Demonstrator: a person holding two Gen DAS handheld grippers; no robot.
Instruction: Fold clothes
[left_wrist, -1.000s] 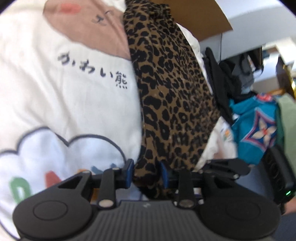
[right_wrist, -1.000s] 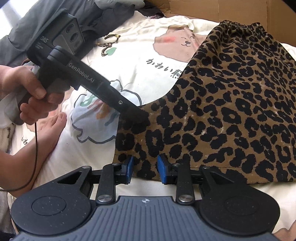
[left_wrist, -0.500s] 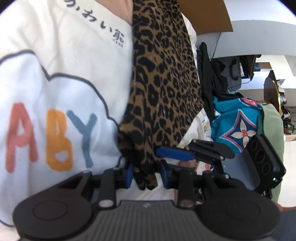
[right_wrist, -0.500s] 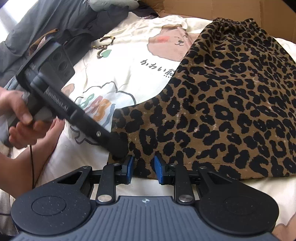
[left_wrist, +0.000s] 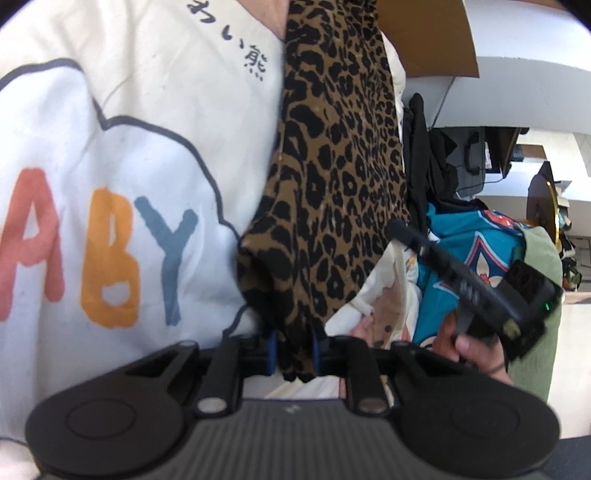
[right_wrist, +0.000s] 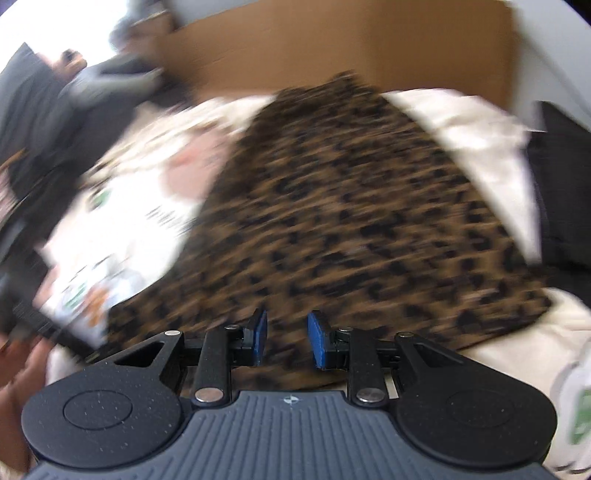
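Left wrist view: the left hand-held gripper (left_wrist: 293, 352) has just been closing, and its blue pads now pinch a bunched corner of the brown-and-black leopard-print fabric garment (left_wrist: 332, 177), which lies on the cream printed sheet with coloured letters (left_wrist: 110, 166). To fold well, I judge this corner should stay clamped and be carried low and taut across the garment toward its far edge. The right hand-held gripper (left_wrist: 397, 227) shows here only side-on, so its jaws cannot be read from this view.

Right wrist view: heavy blur. The right hand-held gripper's jaws stand apart over the garment's near hem, grasping nothing that I can see. A brown cardboard panel (right_wrist: 351, 51) stands behind. The dark shapes at the left are too smeared to identify.
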